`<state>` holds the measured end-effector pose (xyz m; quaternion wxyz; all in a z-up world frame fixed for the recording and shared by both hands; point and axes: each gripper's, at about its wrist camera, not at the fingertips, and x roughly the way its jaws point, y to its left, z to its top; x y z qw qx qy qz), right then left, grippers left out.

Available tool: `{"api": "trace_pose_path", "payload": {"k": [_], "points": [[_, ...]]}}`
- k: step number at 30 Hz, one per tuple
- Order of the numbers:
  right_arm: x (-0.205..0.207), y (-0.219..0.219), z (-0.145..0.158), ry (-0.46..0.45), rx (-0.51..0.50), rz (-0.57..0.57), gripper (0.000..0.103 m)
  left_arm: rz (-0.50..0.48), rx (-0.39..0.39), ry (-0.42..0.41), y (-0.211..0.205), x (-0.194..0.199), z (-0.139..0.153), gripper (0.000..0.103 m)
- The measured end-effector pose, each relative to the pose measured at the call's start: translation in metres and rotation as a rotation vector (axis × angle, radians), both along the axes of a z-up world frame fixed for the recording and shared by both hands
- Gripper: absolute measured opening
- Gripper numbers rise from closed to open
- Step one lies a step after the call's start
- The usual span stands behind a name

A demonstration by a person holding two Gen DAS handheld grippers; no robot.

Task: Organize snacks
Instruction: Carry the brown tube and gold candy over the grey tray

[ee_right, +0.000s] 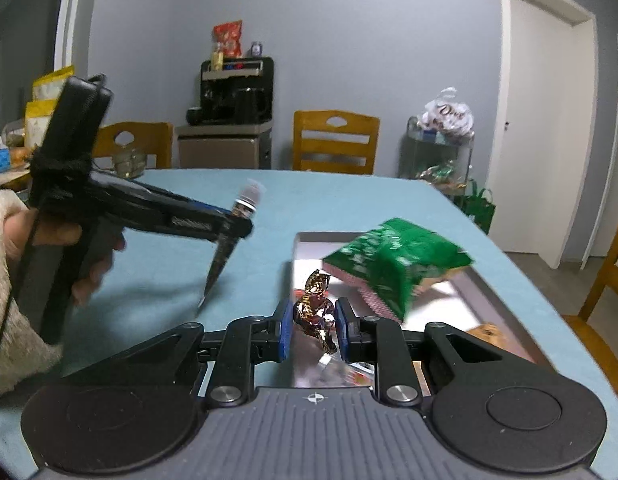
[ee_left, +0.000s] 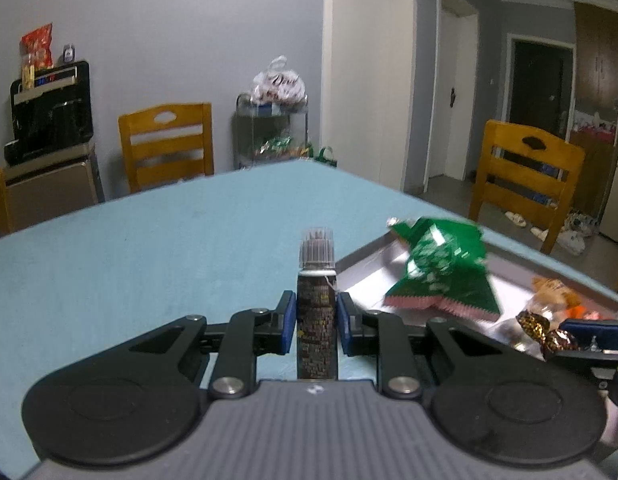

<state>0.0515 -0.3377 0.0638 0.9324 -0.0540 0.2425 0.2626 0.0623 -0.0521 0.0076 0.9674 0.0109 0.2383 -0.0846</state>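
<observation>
Between the blue pads of the left gripper (ee_left: 316,322), in the left wrist view, stands a slim dark snack tube (ee_left: 316,312) with a ribbed clear cap, upright and pinched on both sides above the blue tablecloth (ee_left: 149,248). To the right lies a shallow metal tray (ee_left: 365,264), and a green snack bag (ee_left: 441,268) with a pink serrated edge is blurred just above it; whether it touches the tray I cannot tell. Near the right edge, small wrapped sweets (ee_left: 549,308) lie in the tray beside the other tool's blue tip. From the right wrist view, the right gripper (ee_right: 312,328) has its pads pressed onto a brown-and-gold wrapped candy (ee_right: 315,308), crinkled and twisted at both ends, held over the near left part of the tray (ee_right: 301,240). At the left, a hand (ee_right: 69,256) in a fuzzy sleeve holds the left tool, with the tube tilted, its flat sealed tail pointing down toward the cloth and apparently clear of it. The green bag hangs smeared over the far middle of the tray. Judging by this, both pieces are picked up and in transit, so the sorting step is a carry. The next move calls for choosing a spot for each, lowering gently, and releasing the slippery foil without crushing it.
</observation>
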Motion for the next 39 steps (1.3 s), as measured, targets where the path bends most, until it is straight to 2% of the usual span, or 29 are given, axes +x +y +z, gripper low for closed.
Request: {"api": "trace_pose_path", "payload": {"k": [10,15,19,31,39], "points": [[0.008,-0.058,-0.005,-0.008,0.076,-0.091,0.024,-0.036,-0.047,-0.056,-0.026,-0.025,0.023,0.019],[0.013,-0.070,-0.008,-0.005,0.099,-0.093,0.024,-0.043,-0.059,-0.107,-0.038,-0.035,0.043,0.019],[0.021,-0.077,-0.009,-0.009,0.112,-0.105,0.024,-0.064,-0.051,-0.112,-0.057,-0.033,0.052,0.019],[0.062,-0.084,-0.018,-0.017,0.111,-0.179,0.024,-0.069,0.049,-0.017,-0.118,0.007,0.031,0.019],[0.090,-0.080,-0.029,0.052,0.092,-0.185,0.024,-0.073,0.080,0.005,-0.129,0.025,0.020,0.019]]}}
